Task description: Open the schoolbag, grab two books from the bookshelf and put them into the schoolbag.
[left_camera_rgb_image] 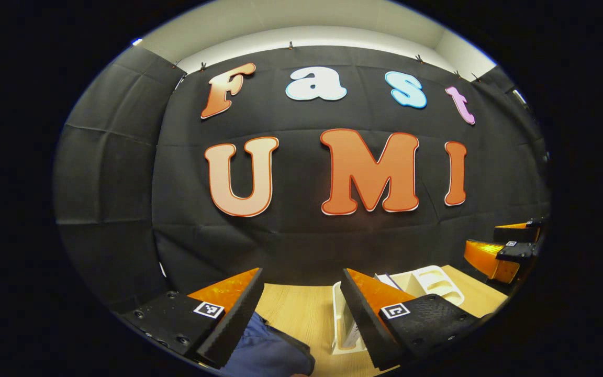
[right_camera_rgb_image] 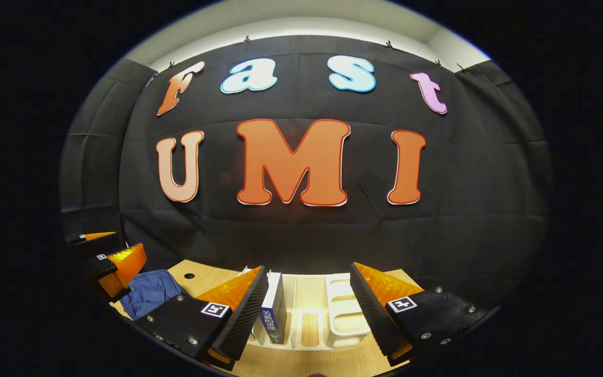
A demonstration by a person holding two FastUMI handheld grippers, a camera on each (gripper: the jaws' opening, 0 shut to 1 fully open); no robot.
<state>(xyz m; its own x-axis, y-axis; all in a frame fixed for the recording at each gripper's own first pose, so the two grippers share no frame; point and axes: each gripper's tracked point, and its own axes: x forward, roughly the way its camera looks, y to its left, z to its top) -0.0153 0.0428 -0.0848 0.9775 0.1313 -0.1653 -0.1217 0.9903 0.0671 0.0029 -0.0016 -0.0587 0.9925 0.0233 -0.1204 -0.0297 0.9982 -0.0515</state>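
Note:
The blue schoolbag [left_camera_rgb_image: 267, 351] lies on the wooden table just below and between my left gripper's [left_camera_rgb_image: 301, 309] fingers, which stand open with nothing held. The cream bookshelf [left_camera_rgb_image: 427, 280] sits to the right of that gripper, with a book edge [left_camera_rgb_image: 388, 281] showing. In the right gripper view, the bookshelf [right_camera_rgb_image: 343, 314] stands straight ahead with a dark blue book [right_camera_rgb_image: 275, 314] upright at its left end. My right gripper [right_camera_rgb_image: 309, 309] is open in front of the shelf, holding nothing. The schoolbag [right_camera_rgb_image: 152, 290] lies far left, beside the left gripper [right_camera_rgb_image: 110, 262].
The light wooden table [left_camera_rgb_image: 296, 309] runs up to the black cloth wall. A small round hole [right_camera_rgb_image: 190, 275] marks the tabletop behind the schoolbag. The right gripper [left_camera_rgb_image: 505, 248] hovers at the far right edge of the left gripper view.

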